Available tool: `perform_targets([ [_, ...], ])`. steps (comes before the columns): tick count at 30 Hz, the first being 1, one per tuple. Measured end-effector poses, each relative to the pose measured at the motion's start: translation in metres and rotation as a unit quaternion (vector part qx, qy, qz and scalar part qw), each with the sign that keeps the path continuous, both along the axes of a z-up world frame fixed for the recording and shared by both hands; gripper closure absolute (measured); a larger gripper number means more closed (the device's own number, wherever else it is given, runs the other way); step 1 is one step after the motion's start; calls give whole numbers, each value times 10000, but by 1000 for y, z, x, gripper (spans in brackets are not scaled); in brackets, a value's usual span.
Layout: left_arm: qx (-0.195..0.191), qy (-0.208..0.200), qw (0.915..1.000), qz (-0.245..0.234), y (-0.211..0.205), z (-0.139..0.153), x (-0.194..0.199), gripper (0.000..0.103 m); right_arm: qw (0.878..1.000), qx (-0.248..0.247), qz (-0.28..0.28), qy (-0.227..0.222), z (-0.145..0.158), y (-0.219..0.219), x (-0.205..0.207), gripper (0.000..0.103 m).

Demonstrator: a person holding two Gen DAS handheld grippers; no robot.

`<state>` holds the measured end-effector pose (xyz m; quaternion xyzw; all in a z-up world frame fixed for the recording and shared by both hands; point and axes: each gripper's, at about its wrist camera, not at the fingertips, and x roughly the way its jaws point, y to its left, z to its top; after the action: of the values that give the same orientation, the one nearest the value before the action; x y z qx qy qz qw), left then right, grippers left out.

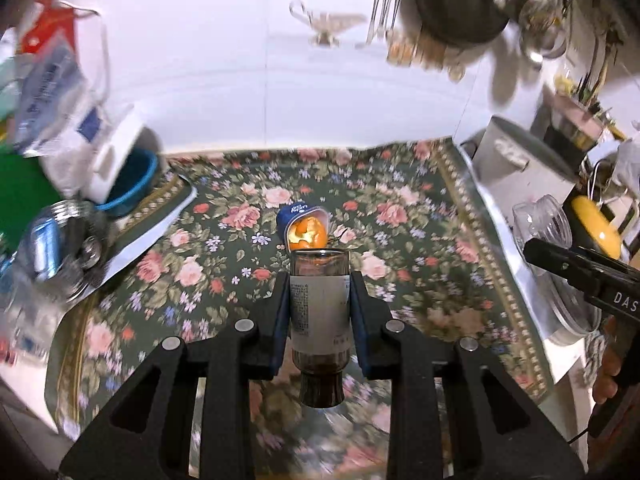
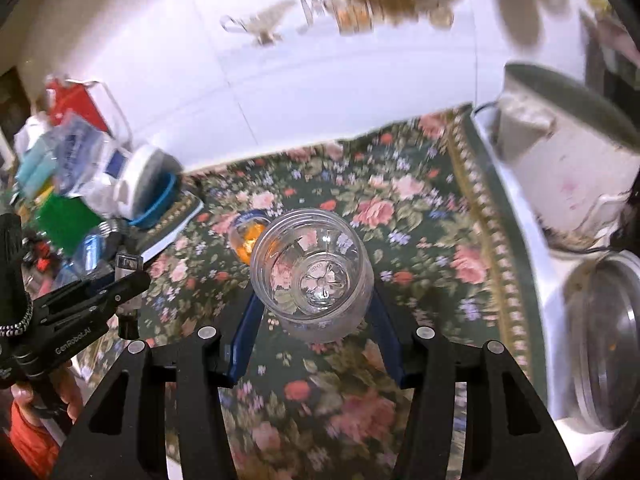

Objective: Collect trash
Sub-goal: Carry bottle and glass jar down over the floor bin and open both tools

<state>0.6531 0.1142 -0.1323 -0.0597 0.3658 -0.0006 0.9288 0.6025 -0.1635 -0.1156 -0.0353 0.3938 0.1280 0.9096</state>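
Orange peel (image 1: 307,234) in blue cup (image 1: 290,216)

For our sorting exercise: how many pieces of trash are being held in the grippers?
2: a small brown bottle in the left gripper, a clear plastic jar in the right gripper.

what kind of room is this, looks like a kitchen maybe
Most likely a home kitchen: a dark pan and metal ladles hang on the white wall, and a floral tablecloth covers a table crowded with containers.

"GenRobot.AI" is printed on the left hand-held gripper (image 2: 120,296); "DAS" on the right hand-held gripper (image 1: 560,264).
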Motion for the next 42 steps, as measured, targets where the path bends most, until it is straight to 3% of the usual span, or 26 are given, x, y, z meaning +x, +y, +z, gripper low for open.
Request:
perform_targets([
  [8, 102, -265, 9992, 268, -17, 34, -77, 75, 9982, 164, 356, -459, 43, -8, -65, 54],
  [15, 124, -310, 9993, 136, -14, 33, -137, 75, 9967, 293, 373, -659, 51, 1, -121, 54],
  [20, -28, -343, 9993, -162, -1, 27, -190, 75, 9975, 260, 135, -650, 37, 15, -170, 54],
  [30, 68, -291, 9988, -396, 32, 19, -308, 75, 9967, 438, -277, -620, 3, 54, -280, 54],
  [36, 62, -23, 9989, -472, 42, 10, -346, 75, 9974, 428, -436, -373, -11, 69, -324, 54],
  [42, 30, 363, 9982, -485, 32, -28, -363, 75, 9978, 233, -613, -33, -39, 64, -346, 54],
])
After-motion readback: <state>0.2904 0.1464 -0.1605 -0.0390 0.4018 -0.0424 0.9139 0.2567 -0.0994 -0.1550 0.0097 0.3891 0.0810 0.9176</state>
